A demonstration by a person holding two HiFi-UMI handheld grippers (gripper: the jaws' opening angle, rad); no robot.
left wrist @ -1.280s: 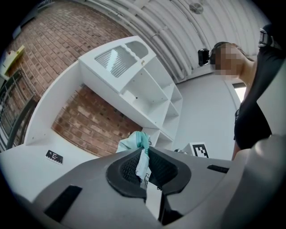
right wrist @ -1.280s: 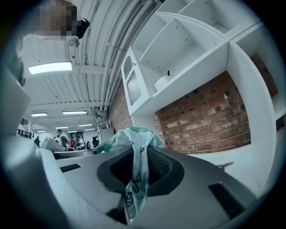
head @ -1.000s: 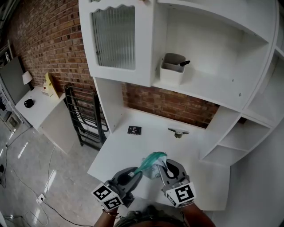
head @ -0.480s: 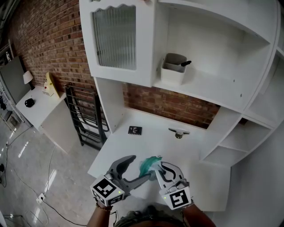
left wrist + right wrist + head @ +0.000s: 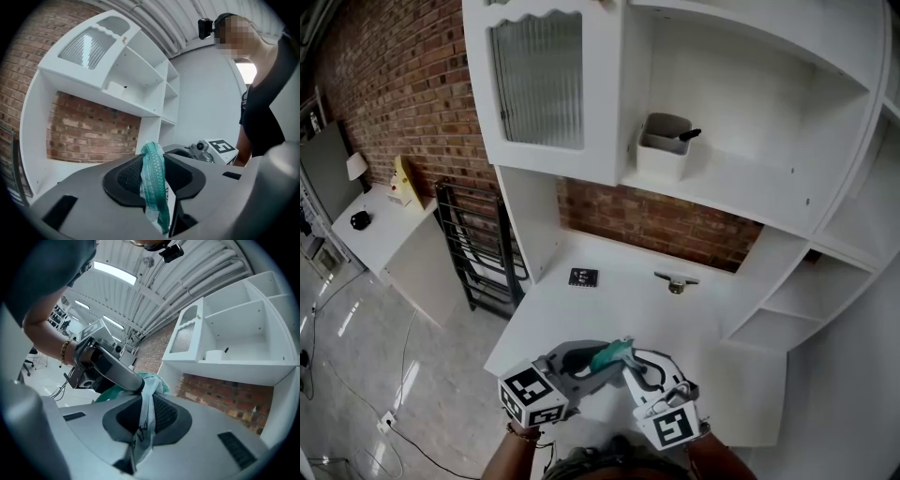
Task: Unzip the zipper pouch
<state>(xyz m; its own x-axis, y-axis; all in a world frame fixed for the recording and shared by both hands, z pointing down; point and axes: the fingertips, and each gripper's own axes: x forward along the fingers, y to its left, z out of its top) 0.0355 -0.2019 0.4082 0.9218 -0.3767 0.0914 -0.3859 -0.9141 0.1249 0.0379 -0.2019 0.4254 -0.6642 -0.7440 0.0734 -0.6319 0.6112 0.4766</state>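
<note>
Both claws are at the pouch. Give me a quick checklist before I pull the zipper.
1. Right claw shut on the zipper pouch: ok.
2. Left claw, jaws just been closing, teal zipper edge pinched between them: ok.
3. Zipper pull inside left claw: cannot tell.
4. Zipper already open: cannot tell.
5. Black square and metal piece on the desk lie away from both claws: ok.

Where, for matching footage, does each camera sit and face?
Head view: on the person's head, looking steeply down at the desk; shows left gripper, right gripper, wrists.
Left gripper view: on that gripper, along its jaws, which have just been closing on the pouch, toward the shelves; shows the person's torso.
Right gripper view: along its jaws, shut on the pouch; shows the left gripper and forearm.
Both gripper views share pouch and shelves.
</note>
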